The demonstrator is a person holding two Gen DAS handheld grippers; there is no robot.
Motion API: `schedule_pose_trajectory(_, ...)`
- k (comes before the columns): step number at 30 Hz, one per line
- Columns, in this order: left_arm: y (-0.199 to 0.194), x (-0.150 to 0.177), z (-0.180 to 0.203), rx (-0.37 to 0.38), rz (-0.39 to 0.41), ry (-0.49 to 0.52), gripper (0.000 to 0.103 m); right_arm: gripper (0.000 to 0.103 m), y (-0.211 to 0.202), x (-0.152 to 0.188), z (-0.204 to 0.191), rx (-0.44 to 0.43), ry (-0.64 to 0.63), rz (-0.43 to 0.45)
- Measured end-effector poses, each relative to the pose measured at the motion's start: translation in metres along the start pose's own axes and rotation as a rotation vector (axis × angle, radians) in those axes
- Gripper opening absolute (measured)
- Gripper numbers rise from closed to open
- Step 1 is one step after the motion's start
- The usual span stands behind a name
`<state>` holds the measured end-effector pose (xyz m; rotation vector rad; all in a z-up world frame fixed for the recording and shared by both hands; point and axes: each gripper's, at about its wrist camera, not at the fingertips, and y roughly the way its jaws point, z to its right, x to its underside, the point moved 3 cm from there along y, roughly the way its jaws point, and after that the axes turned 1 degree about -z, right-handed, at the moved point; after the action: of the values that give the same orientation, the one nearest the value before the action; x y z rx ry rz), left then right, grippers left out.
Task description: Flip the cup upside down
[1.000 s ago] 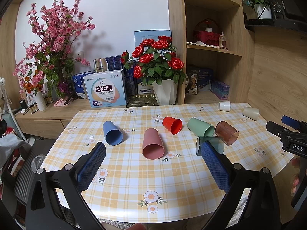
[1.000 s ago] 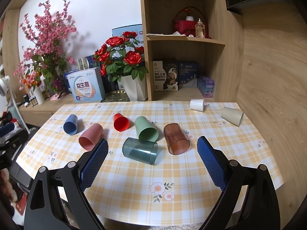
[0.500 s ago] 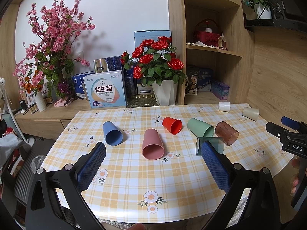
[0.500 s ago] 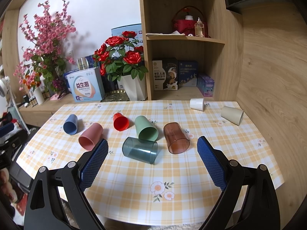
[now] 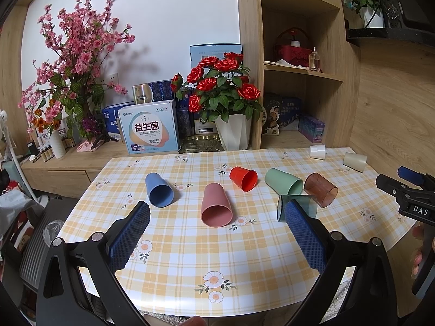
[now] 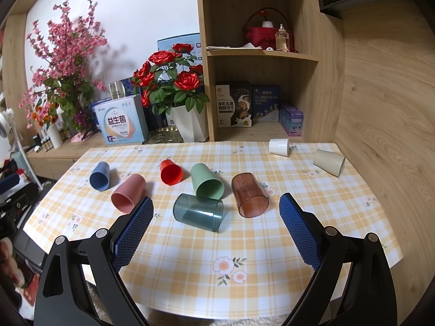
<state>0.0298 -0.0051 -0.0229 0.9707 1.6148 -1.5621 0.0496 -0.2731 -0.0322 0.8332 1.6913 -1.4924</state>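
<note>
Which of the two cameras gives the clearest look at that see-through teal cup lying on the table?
The right wrist view: the teal cup lies on its side in full sight between the open fingers. In the left wrist view, the left gripper's finger covers part of it.

Bare tablecloth before cups

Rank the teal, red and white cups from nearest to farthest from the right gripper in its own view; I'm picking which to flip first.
From the right gripper:
1. Teal cup, on its side just ahead, between the fingers.
2. Red cup, mid-table, left of centre.
3. White cup, far right, near the back edge.
</note>
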Motion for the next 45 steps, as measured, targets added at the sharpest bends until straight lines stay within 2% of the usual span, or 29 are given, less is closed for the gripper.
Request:
schedule_pose_trajectory(11, -0.005, -0.006, 0.001, 0.001, -0.006, -0.005, 0.097, 0.091, 0.0, -0.003, 0.0, -0.001, 0.002, -0.002)
schedule_pose_trajectory(17, -0.001, -0.005, 0.004, 0.04, -0.021, -0.014, 0.097, 0.091, 0.004, 0.003, 0.002, -0.022, 0.022, 0.015)
schedule_pose_trajectory(22, 0.006, 0.005, -0.006, 0.102, -0.032, -0.067, 0.097, 0.091, 0.0, 0.008, 0.006, -0.055, 0.056, 0.052)
schedule_pose_trajectory(24, 0.01, 0.011, -0.013, 0.1, -0.044, -0.092, 0.097, 0.091, 0.003, 0.013, 0.006, -0.07, 0.075, 0.052)
schedule_pose_trajectory(29, 0.024, 0.027, -0.025, 0.095, -0.071, -0.144, 0.097, 0.091, 0.017, 0.022, 0.008, -0.077, 0.103, 0.025)
schedule_pose_trajectory(35, 0.053, 0.05, -0.044, 0.0, -0.161, -0.152, 0.097, 0.091, 0.047, 0.029, 0.011, -0.121, 0.122, -0.033)
schedule_pose_trajectory(37, 0.062, 0.055, -0.051, -0.005, -0.19, -0.168, 0.094, 0.091, 0.057, 0.03, 0.01, -0.12, 0.112, -0.044)
schedule_pose_trajectory(39, 0.069, 0.059, -0.053, -0.002, -0.211, -0.158, 0.086, 0.091, 0.066, 0.031, 0.009, -0.126, 0.109, -0.057)
schedule_pose_trajectory(45, 0.089, 0.07, -0.058, 0.002, -0.283, -0.187, 0.079, 0.091, 0.093, 0.04, 0.009, -0.126, 0.092, -0.137)
